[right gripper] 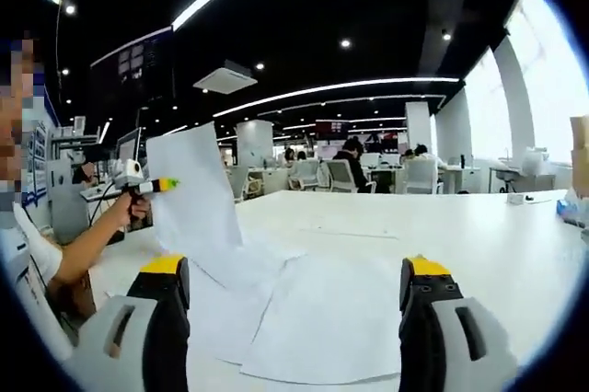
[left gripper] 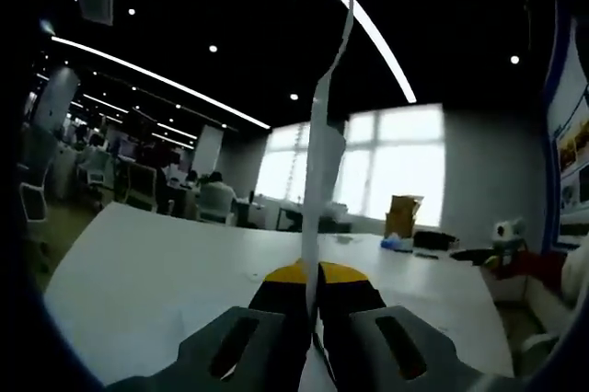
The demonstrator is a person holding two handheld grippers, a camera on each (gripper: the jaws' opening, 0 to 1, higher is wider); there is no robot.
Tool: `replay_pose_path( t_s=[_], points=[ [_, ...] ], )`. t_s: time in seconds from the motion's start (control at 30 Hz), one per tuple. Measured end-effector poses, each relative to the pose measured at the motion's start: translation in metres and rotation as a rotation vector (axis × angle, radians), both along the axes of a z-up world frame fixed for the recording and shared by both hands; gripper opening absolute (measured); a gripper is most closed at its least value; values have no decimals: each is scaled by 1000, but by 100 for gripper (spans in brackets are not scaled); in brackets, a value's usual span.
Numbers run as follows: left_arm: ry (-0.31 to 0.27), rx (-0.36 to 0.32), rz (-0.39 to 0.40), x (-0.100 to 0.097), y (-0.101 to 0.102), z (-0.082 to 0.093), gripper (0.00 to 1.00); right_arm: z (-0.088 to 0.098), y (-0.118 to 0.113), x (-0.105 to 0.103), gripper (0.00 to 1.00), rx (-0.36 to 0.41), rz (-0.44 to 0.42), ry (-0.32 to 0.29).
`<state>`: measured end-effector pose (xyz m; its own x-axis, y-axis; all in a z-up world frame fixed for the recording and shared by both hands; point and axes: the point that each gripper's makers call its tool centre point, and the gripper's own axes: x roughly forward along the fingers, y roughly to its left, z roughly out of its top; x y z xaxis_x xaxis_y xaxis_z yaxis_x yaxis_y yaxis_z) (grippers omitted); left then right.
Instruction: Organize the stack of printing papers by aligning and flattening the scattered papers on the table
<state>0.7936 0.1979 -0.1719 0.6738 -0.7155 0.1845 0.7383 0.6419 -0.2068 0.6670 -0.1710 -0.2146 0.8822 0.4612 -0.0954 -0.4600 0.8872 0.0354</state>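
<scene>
Left gripper (left gripper: 313,305) pinching one lifted sheet (left gripper: 322,153) edge-on between closed yellow-tipped jaws, sheet rising upright above the white table (left gripper: 166,272) and bowing a little near the top. Right gripper (right gripper: 294,286) spread wide, nothing between the jaws, hovering low over the loose papers (right gripper: 313,318) that lie fanned and overlapping on the table just ahead. From the right gripper view, same lifted sheet hanging from the left gripper off to the side, held up by a person's hand (right gripper: 136,201), lower corner trailing down to the scattered papers. Step in hand, by judgement: carrying this sheet over to lay it on the pile. To do it well: bring the sheet down slowly so the free edge lands first and does not fold under; line its edges up with the sheet beneath before letting go; use the open right jaws to steady the pile or press it flat while the left releases. Risk: thin paper curling or sliding across the smooth tabletop, pushing the pile further askew
</scene>
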Motion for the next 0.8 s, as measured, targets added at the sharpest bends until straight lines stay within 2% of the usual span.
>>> replay_pose_path(
  t_s=[0.1,0.27,0.53,0.8],
  points=[
    [9,-17,5,3,4,-2,6,-2,-8,-4,90,-9,-20,3],
    [27,-34,16,5,6,-5,6,-2,-14,-7,90,21,-43,7],
    [15,-44,4,1,4,0,6,-10,-22,-12,90,18,-73,35],
    [22,-67,-2,3,8,2,6,-7,-31,-10,90,18,-105,35]
  ],
)
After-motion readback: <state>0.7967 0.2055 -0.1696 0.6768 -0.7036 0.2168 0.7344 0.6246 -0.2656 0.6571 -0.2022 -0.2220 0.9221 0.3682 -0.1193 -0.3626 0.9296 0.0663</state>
